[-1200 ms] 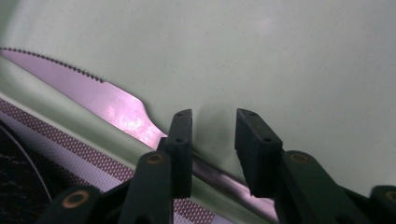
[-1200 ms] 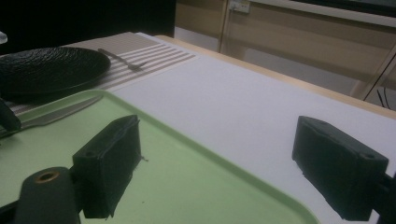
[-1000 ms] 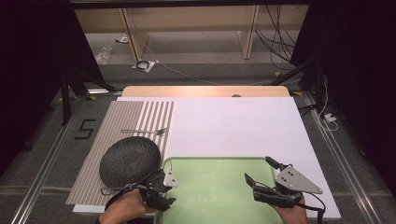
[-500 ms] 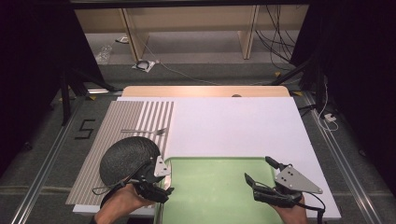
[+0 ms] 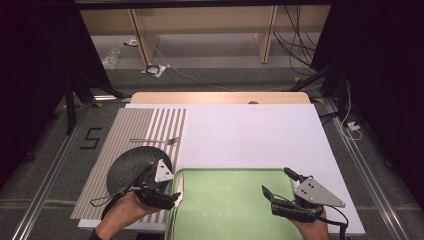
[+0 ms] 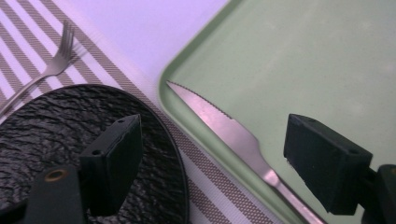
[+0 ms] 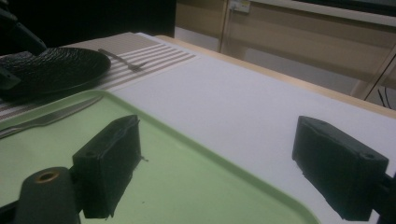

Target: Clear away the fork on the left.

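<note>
A steel knife (image 5: pixel 179 191) lies along the left rim of the green tray (image 5: pixel 235 210), serrated tip pointing away from me. My left gripper (image 5: pixel 169 196) hovers over that rim beside the black textured plate (image 5: pixel 131 166). Its jaws have just been opening and stand wide, with the knife (image 6: pixel 224 128) below the gap (image 6: pixel 219 158) and touching neither pad. The plate (image 6: pixel 51 135) sits under its left jaw. My right gripper (image 5: pixel 276 184) is open over the tray's right part, nothing between its pads (image 7: pixel 224 163). A fork (image 5: pixel 152 141) rests on the striped mat.
The grey-striped placemat (image 5: pixel 100 150) covers the left of the white table top (image 5: pixel 250 135). The tray (image 7: pixel 187 186) fills the near middle. Beyond the table's far edge are floor cables (image 5: pixel 155 70) and wooden shelf legs.
My left hand has drawn away from the tray toward the plate and risen a little, its jaws spreading apart above the knife. The right gripper has not moved.
</note>
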